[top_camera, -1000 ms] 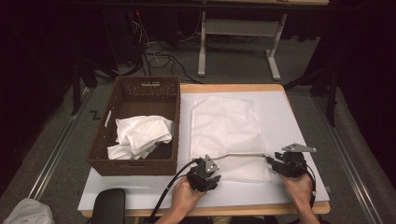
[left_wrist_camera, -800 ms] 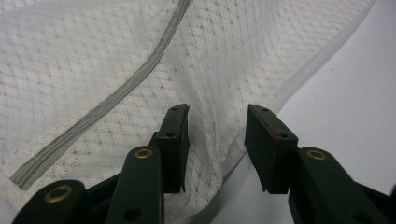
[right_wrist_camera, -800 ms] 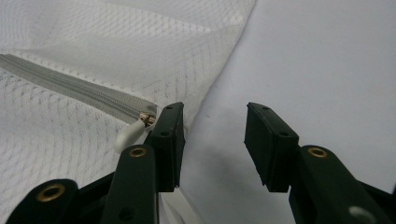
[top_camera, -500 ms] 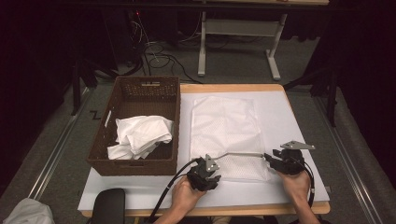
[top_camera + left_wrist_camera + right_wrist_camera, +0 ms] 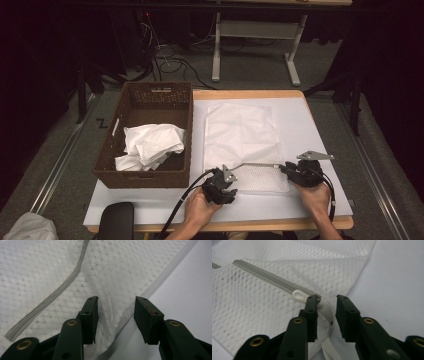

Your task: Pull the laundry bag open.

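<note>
The white mesh laundry bag (image 5: pixel 242 145) lies flat in the middle of the white surface (image 5: pixel 320 125), its zippered end toward the near edge. The grey zipper (image 5: pixel 260 164) runs across that end, with its white pull tab (image 5: pixel 300 294) at the bag's right corner. The right tongs (image 5: pixel 326 305) sit at that corner, released; their jaws have just been closing, with the bag's corner fabric between them but a gap left at one pad. The left tongs (image 5: pixel 116 308) straddle the bag's near left edge, released and just opening. A brown wicker basket (image 5: pixel 131 172) holding white cloths (image 5: pixel 150 145) stands along the left edge.
</note>
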Demonstrator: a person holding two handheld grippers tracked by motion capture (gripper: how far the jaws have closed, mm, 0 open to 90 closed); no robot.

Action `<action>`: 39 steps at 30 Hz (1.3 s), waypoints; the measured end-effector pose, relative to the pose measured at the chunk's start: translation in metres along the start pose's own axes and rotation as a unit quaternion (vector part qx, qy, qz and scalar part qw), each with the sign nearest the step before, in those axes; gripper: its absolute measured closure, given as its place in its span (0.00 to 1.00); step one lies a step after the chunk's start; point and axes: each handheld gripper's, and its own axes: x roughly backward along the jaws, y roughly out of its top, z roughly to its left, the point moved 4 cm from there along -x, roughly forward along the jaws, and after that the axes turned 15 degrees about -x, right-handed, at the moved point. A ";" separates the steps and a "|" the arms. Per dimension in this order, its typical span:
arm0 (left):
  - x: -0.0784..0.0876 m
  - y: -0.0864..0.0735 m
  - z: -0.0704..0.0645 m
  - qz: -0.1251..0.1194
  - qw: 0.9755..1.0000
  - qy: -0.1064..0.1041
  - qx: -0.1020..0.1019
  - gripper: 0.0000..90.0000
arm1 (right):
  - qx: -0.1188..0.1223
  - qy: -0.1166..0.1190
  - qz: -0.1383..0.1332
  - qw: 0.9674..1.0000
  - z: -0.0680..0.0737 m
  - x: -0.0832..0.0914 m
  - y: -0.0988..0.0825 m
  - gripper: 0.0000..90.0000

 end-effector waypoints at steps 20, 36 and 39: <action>-0.014 0.057 -0.006 -0.028 0.999 -0.025 -0.020 0.61 | 0.007 0.013 0.021 1.000 0.001 -0.005 -0.003 1.00; -0.051 0.100 0.007 -0.037 0.998 -0.045 0.009 0.67 | 0.004 0.016 0.045 0.999 0.000 -0.013 -0.008 1.00; -0.058 0.102 0.009 -0.034 0.998 -0.052 0.014 0.70 | 0.004 0.017 0.046 0.999 0.000 -0.013 -0.008 1.00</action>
